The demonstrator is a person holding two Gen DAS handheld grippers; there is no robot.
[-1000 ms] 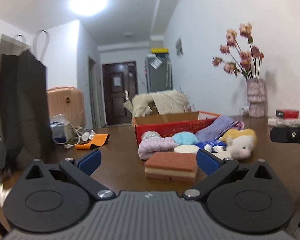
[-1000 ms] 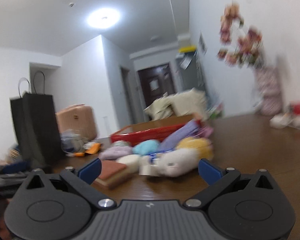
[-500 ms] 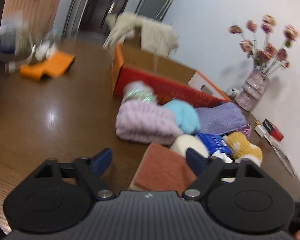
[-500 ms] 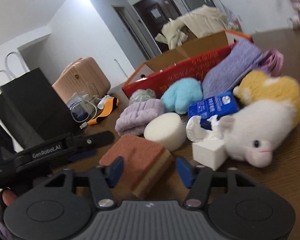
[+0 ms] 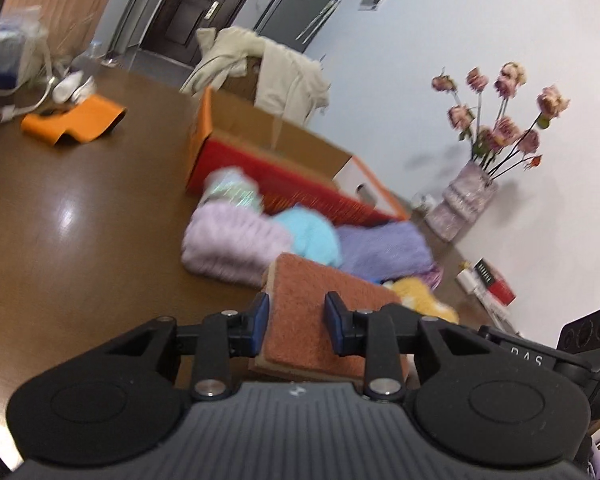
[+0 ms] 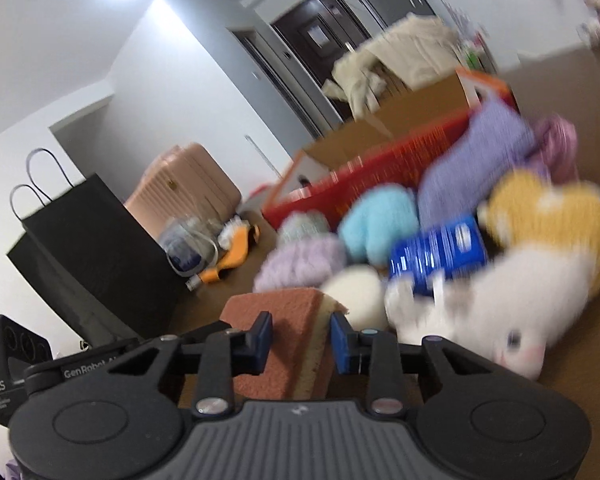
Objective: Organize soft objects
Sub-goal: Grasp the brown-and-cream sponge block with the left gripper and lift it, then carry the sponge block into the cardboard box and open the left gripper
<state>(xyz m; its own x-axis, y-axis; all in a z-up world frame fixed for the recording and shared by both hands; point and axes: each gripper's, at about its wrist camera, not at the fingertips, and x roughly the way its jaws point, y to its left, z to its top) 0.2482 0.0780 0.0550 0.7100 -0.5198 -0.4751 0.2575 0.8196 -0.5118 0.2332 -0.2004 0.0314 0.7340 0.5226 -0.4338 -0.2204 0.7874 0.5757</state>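
Observation:
A brown-topped sponge [image 5: 320,280] with a yellow underside lies at the near end of a heap of soft things on the brown table [image 5: 80,216]. My left gripper [image 5: 296,316] has its jaws closing on it, pads pressing the near edge. The right gripper [image 6: 300,330] is also closing, its pads squeezing a corner of the same sponge [image 6: 284,308]. Behind lie a lilac knitted piece [image 5: 236,240], a light blue plush [image 5: 312,236], a purple towel [image 5: 384,248], a yellow plush [image 6: 552,216], a white plush [image 6: 520,312] and a blue tissue pack [image 6: 440,256]. A red cardboard box [image 5: 260,176] stands open beyond them.
A black paper bag [image 6: 92,248] stands on the table's left side, with an orange item [image 5: 76,120] and a cable nearby. A vase of dried flowers [image 5: 464,204] and a small red box [image 5: 496,284] sit by the right wall. A pink suitcase [image 6: 188,188] is behind.
Both grippers tipped downward and moved in on the sponge from either side. Their jaws went from wide open to narrowed around it.

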